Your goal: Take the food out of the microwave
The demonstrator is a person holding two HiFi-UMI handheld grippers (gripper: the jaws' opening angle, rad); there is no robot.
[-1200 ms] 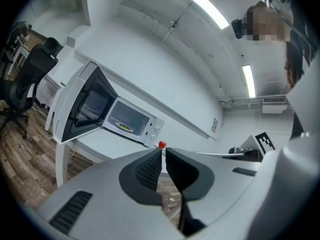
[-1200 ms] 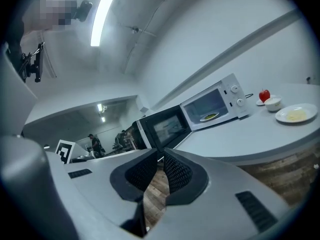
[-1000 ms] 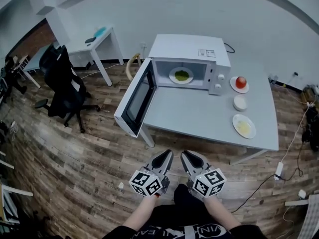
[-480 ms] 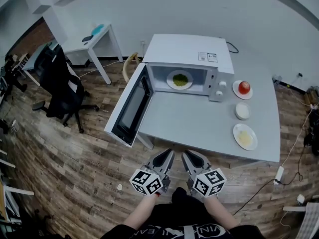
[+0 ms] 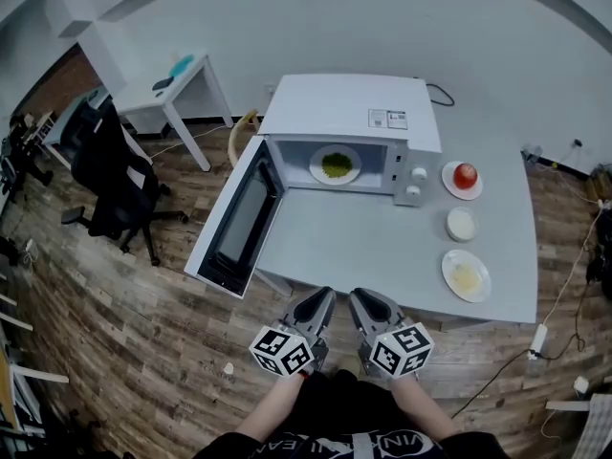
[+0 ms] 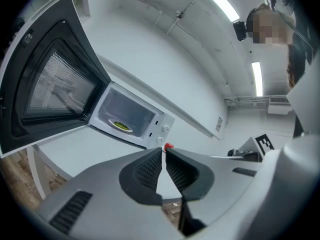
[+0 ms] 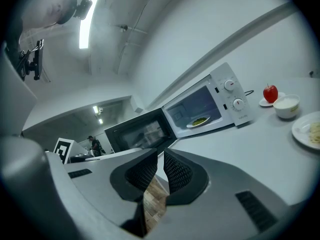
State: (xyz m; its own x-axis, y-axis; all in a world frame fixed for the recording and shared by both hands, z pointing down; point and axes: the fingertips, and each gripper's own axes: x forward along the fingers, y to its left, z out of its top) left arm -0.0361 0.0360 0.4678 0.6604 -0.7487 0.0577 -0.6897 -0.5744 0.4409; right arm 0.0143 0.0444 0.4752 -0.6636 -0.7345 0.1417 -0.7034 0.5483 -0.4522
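A white microwave (image 5: 349, 113) stands on the grey table (image 5: 363, 247) with its door (image 5: 234, 228) swung wide open to the left. Inside lies a white plate of green food (image 5: 336, 164), which the left gripper view (image 6: 121, 126) and the right gripper view (image 7: 200, 121) also show. My left gripper (image 5: 320, 299) and right gripper (image 5: 361, 299) are side by side just short of the table's near edge. Both point at the microwave, well away from it. Both are shut with nothing between the jaws (image 6: 163, 151) (image 7: 161, 154).
Right of the microwave the table carries a red apple on a saucer (image 5: 465, 175), a white bowl (image 5: 460, 224) and a plate of pale food (image 5: 466, 275). The open door overhangs the table's left side. An office chair (image 5: 115, 170) and a small white table (image 5: 177, 84) stand at the left.
The table and microwave have come nearer and lower in the head view as both grippers advanced toward them. Jaws stay shut.
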